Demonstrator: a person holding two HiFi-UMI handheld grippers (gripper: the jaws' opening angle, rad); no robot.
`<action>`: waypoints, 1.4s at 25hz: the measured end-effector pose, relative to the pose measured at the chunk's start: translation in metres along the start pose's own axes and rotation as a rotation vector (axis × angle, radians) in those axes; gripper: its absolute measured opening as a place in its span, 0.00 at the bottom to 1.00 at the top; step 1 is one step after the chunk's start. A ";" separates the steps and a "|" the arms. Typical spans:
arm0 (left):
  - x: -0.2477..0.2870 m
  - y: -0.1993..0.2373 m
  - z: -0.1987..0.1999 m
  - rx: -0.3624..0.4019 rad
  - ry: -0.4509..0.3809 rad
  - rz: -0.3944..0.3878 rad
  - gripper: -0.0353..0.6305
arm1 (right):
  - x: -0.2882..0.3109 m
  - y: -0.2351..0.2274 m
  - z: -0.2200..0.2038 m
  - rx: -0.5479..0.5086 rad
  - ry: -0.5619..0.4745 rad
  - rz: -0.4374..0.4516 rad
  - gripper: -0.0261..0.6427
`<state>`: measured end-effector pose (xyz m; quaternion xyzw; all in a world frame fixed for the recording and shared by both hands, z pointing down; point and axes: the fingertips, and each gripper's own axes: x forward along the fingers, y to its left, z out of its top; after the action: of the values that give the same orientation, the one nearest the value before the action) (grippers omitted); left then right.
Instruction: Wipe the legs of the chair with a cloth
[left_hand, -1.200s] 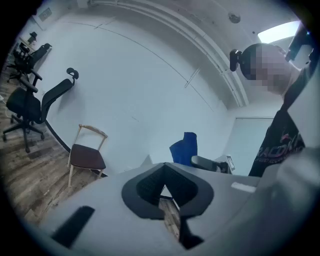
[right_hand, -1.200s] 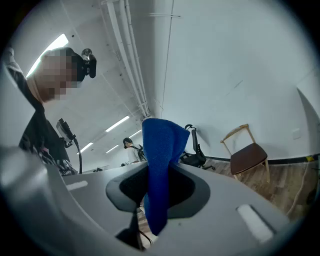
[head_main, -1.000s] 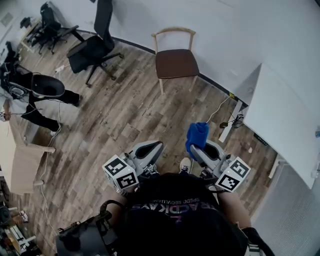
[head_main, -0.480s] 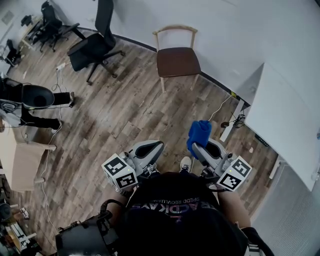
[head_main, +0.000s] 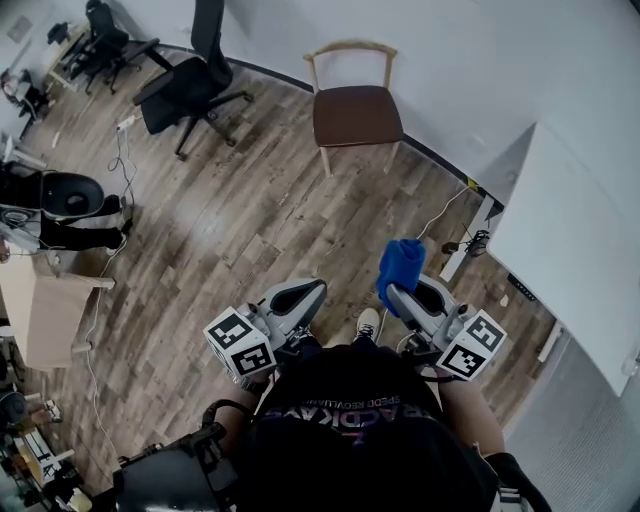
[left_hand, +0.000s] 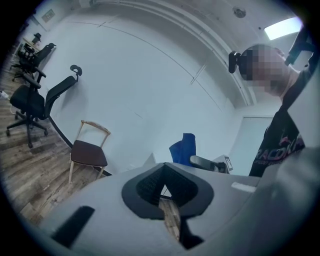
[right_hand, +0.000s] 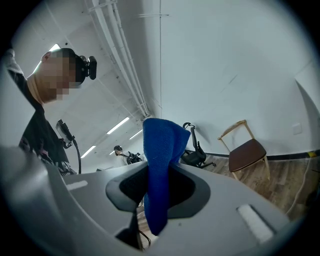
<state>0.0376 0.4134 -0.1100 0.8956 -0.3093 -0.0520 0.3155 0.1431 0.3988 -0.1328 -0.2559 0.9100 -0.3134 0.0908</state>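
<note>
The chair (head_main: 355, 115) stands against the wall at the upper middle of the head view, well apart from both tools at the lower middle, with only bare wooden floor (head_main: 250, 220) between. The right hand-held gripper (head_main: 394, 291) is clamped on the blue cloth (head_main: 399, 268), which stands up out of its jaws. It lies almost straight below the chair in the frame, so it looks the nearer one. The left hand-held gripper (head_main: 317, 288) has its jaws together on nothing. The chair's pale legs run upright, so wiping would likely go along their height, low to the floor. A black office chair (head_main: 190, 85) sits at upper left. A white table (head_main: 580, 240) and a cable (head_main: 440, 215) lie to the right, off the direct path.
</note>
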 end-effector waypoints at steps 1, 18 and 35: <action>0.006 0.000 0.000 -0.003 -0.004 0.009 0.06 | -0.002 -0.005 0.002 0.003 0.009 0.007 0.18; 0.028 0.062 0.027 -0.046 -0.039 0.112 0.06 | 0.048 -0.070 0.039 0.008 0.054 0.039 0.18; 0.011 0.260 0.139 -0.040 0.074 -0.030 0.06 | 0.242 -0.141 0.065 -0.007 0.013 -0.207 0.18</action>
<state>-0.1291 0.1743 -0.0639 0.8950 -0.2827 -0.0296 0.3437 0.0155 0.1432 -0.0981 -0.3469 0.8803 -0.3196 0.0511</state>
